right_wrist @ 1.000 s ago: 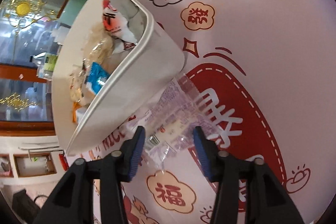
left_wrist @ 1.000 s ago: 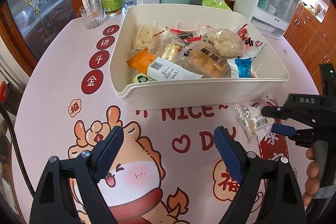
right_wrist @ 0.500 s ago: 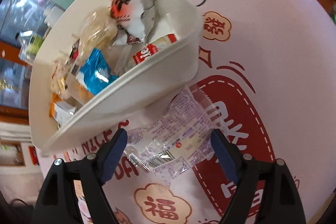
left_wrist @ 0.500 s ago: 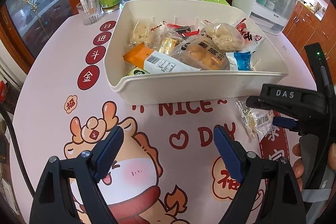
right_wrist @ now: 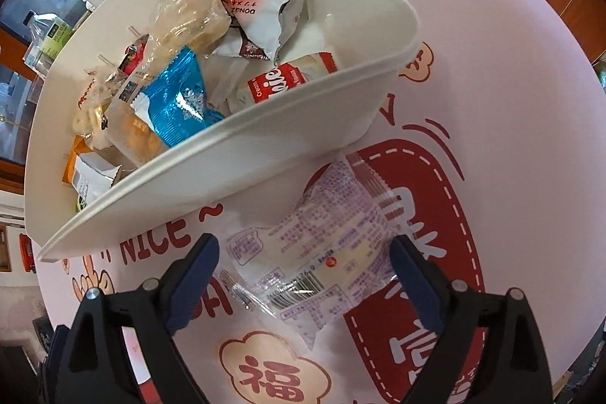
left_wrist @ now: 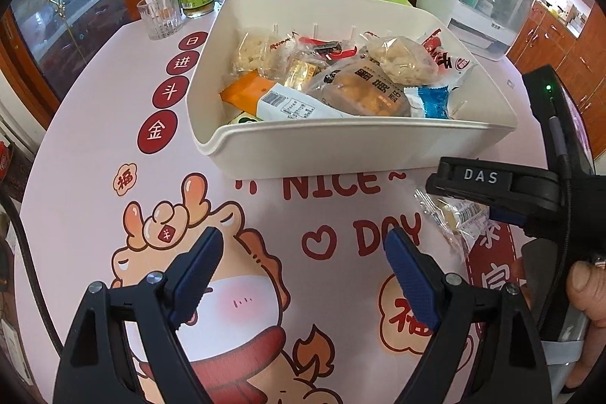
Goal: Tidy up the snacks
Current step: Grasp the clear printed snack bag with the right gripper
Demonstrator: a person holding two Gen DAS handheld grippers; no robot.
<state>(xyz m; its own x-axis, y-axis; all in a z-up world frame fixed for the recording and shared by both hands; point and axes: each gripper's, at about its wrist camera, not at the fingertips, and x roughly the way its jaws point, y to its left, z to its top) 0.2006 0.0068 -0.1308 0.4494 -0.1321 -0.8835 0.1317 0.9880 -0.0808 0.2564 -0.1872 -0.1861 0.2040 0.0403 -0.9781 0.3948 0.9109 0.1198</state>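
A: What's printed on the surface [left_wrist: 94,177]?
B: "NICE" and "DAY", 福 in small clouds, and red circles [left_wrist: 172,93] reading 日进斗金.
A: Any other lettering?
B: "DAS" on the right gripper [right_wrist: 305,275], and "Cream" on a packet [right_wrist: 284,82] in the bin [right_wrist: 235,154].

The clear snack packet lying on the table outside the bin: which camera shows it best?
The right wrist view. There the clear snack packet lies whole and close between the open right claw, label and barcode showing. In the left wrist view only a part peeks out at the edge, the rest hidden behind that claw.
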